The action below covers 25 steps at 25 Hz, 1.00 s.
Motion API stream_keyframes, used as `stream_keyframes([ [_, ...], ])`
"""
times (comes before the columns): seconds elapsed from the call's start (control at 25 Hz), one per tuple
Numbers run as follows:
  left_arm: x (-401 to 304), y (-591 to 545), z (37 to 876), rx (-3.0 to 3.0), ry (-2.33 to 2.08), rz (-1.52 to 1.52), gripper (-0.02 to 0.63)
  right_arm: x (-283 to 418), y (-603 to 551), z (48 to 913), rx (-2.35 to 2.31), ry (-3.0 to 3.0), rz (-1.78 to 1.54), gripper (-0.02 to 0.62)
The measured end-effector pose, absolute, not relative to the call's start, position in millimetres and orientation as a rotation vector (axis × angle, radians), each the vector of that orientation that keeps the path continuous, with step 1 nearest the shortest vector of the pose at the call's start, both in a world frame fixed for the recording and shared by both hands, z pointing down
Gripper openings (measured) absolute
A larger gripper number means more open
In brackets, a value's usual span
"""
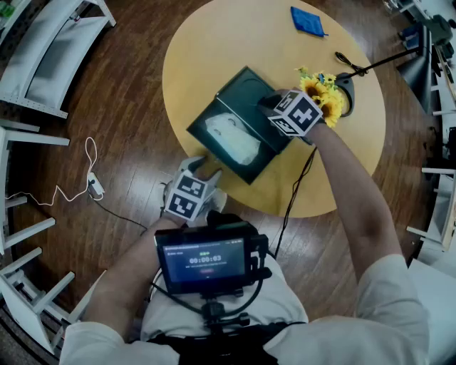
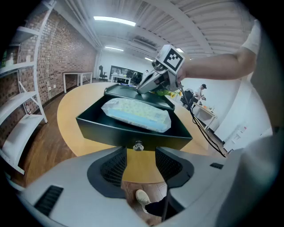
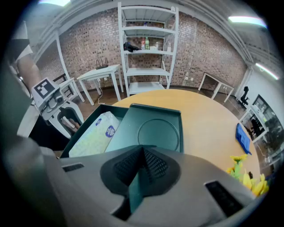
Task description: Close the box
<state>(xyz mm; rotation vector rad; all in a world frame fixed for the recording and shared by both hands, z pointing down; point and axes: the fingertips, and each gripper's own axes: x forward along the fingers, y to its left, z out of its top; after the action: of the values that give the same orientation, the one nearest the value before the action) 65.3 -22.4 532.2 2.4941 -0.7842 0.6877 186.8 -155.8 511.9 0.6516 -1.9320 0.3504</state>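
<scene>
A dark green box [image 1: 253, 170] sits on the round yellow table [image 1: 214, 43], with a wrapped tissue pack [image 1: 233, 140] inside it. Its lid [image 1: 244, 90] lies slanted over the box's far part. My right gripper [image 1: 269, 107] is shut on the lid's edge [image 3: 155, 128], which shows as a thin green strip between the jaws [image 3: 140, 173]. My left gripper [image 1: 204, 171] hangs open at the table's near edge. Its jaws [image 2: 140, 156] stand just short of a small knob [image 2: 138, 145] on the box's front wall [image 2: 111, 131], touching nothing.
Yellow artificial flowers [image 1: 324, 93] stand right behind my right gripper. A blue cloth [image 1: 308, 21] lies at the table's far side. A black cable [image 1: 293, 196] runs off the table's near right edge. White shelving [image 1: 43, 57] stands on the wooden floor to the left.
</scene>
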Motion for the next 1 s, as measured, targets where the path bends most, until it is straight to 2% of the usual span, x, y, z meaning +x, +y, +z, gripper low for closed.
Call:
stream_keyframes([
  [0.16, 67, -29, 535, 2.514, -0.842, 0.702, 0.198, 187, -154, 512, 0.665, -1.930, 0.386, 0.005],
  [0.24, 65, -35, 530, 2.526, -0.885, 0.682, 0.151, 186, -154, 509, 0.689, -1.947, 0.395, 0.005],
  [0.28, 65, -37, 529, 2.537, -0.899, 0.680, 0.107, 186, -155, 507, 0.706, -1.956, 0.405, 0.005],
  [0.36, 68, -38, 528, 2.555, -0.905, 0.681, 0.095, 186, -156, 506, 0.738, -1.966, 0.426, 0.005],
  [1.0, 71, -34, 536, 2.561, -0.867, 0.713, 0.066, 184, -156, 506, 0.749, -1.982, 0.513, 0.005],
])
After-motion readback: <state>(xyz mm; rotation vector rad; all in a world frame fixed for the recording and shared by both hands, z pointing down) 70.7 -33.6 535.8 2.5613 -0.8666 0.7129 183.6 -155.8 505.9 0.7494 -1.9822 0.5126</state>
